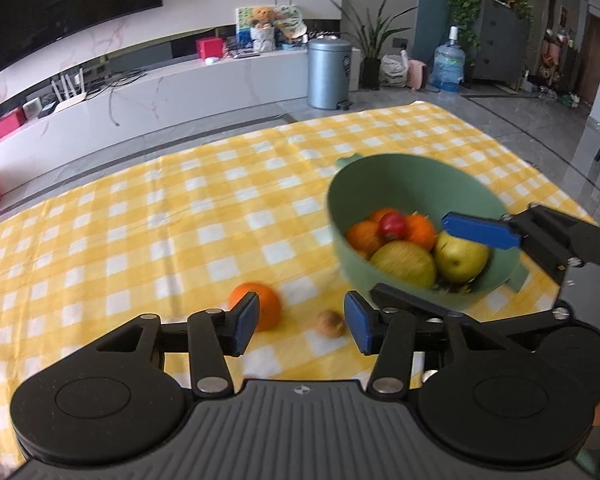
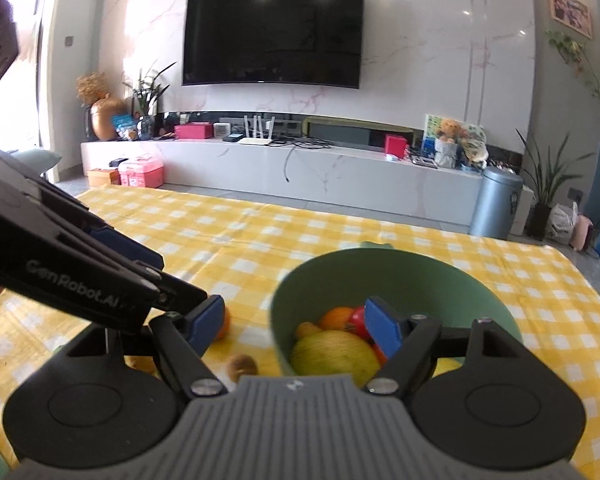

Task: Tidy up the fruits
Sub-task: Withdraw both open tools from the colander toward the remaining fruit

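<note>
- The loose orange (image 1: pixel 256 306) lies on the yellow-checked counter (image 1: pixel 140 208), outside the green bowl (image 1: pixel 404 184).
- In the left wrist view, the orange sits at 11 o'clock from the left gripper (image 1: pixel 300 326), partly behind the left-hand pad. It is round, so no long axis constrains the approach.
- A small brown fruit (image 1: pixel 331 323), too blurred to name, lies at 12 o'clock, just ahead of the gap between the jaws and slightly right of centre.
- The left gripper's jaws stand partly open and hold nothing; neither pad touches either fruit.
- The right gripper (image 2: pixel 296 328) has its jaws wide apart and empty. Its right-hand pad hangs over the bowl's contents: oranges, a red fruit and a yellow-green apple (image 2: pixel 332 352).
- In the right wrist view, the loose orange sits at 10 o'clock, mostly hidden behind the left-hand pad.
- Judgement: the left gripper is the nearer to both loose fruits. The bowl, the likely destination, lies at 2 o'clock from it.
</note>
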A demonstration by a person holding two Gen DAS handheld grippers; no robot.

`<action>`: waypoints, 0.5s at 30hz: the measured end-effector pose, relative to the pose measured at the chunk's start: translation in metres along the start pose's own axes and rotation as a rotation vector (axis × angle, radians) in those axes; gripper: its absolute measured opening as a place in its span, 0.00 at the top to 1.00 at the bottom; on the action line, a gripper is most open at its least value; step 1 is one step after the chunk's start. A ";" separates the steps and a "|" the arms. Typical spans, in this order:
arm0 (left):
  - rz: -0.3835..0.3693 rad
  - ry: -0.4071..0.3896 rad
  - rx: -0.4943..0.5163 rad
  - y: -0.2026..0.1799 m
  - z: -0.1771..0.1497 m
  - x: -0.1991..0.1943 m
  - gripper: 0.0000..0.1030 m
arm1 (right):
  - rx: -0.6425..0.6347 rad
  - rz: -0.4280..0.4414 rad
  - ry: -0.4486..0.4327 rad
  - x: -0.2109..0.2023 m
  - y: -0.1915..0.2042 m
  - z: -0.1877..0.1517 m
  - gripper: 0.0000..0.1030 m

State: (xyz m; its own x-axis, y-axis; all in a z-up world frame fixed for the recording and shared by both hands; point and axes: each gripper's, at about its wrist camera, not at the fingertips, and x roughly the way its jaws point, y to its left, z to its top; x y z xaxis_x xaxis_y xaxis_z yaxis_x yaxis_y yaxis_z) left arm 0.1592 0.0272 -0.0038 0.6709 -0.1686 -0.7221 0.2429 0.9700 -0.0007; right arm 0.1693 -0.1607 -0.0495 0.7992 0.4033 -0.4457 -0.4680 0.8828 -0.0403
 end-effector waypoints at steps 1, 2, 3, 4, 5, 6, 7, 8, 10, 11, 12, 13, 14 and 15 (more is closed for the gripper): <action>0.001 0.006 -0.006 0.003 -0.003 0.000 0.44 | -0.015 0.001 -0.003 -0.001 0.004 -0.001 0.29; -0.002 0.011 -0.011 0.007 -0.007 -0.001 0.44 | -0.028 0.002 -0.006 -0.002 0.007 -0.002 0.29; -0.006 0.017 -0.016 0.010 -0.010 -0.001 0.44 | -0.040 0.006 -0.005 -0.002 0.010 -0.002 0.31; -0.008 0.020 -0.020 0.013 -0.013 -0.002 0.44 | -0.054 0.014 -0.001 -0.001 0.014 -0.003 0.34; -0.009 0.023 -0.024 0.016 -0.016 -0.003 0.44 | -0.067 0.019 0.004 -0.001 0.018 -0.004 0.39; -0.010 0.026 -0.028 0.019 -0.019 -0.003 0.44 | -0.084 0.022 0.010 0.000 0.022 -0.005 0.41; -0.012 0.027 -0.035 0.022 -0.022 -0.004 0.44 | -0.103 0.024 0.012 0.000 0.026 -0.007 0.42; -0.016 0.027 -0.046 0.025 -0.024 -0.004 0.44 | -0.127 0.029 0.012 0.000 0.030 -0.008 0.45; -0.032 0.021 -0.068 0.031 -0.030 -0.004 0.44 | -0.173 0.037 0.009 0.000 0.038 -0.011 0.48; -0.039 0.015 -0.076 0.033 -0.033 -0.005 0.44 | -0.199 0.043 0.006 0.000 0.042 -0.013 0.50; -0.046 0.010 -0.083 0.036 -0.036 -0.005 0.44 | -0.222 0.049 0.006 -0.001 0.046 -0.014 0.51; -0.050 0.009 -0.088 0.038 -0.039 -0.004 0.44 | -0.250 0.055 0.007 -0.002 0.052 -0.017 0.52; -0.053 0.009 -0.089 0.039 -0.041 -0.004 0.44 | -0.274 0.059 0.010 -0.002 0.056 -0.019 0.54; -0.052 0.010 -0.089 0.041 -0.043 -0.003 0.44 | -0.292 0.062 0.014 -0.001 0.059 -0.020 0.57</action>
State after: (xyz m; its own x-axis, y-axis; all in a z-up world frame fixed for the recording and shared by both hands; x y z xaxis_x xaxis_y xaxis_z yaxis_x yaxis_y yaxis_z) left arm 0.1366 0.0750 -0.0316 0.6520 -0.2182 -0.7261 0.2144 0.9717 -0.0995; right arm 0.1329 -0.1136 -0.0691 0.7613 0.4492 -0.4677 -0.6062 0.7490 -0.2675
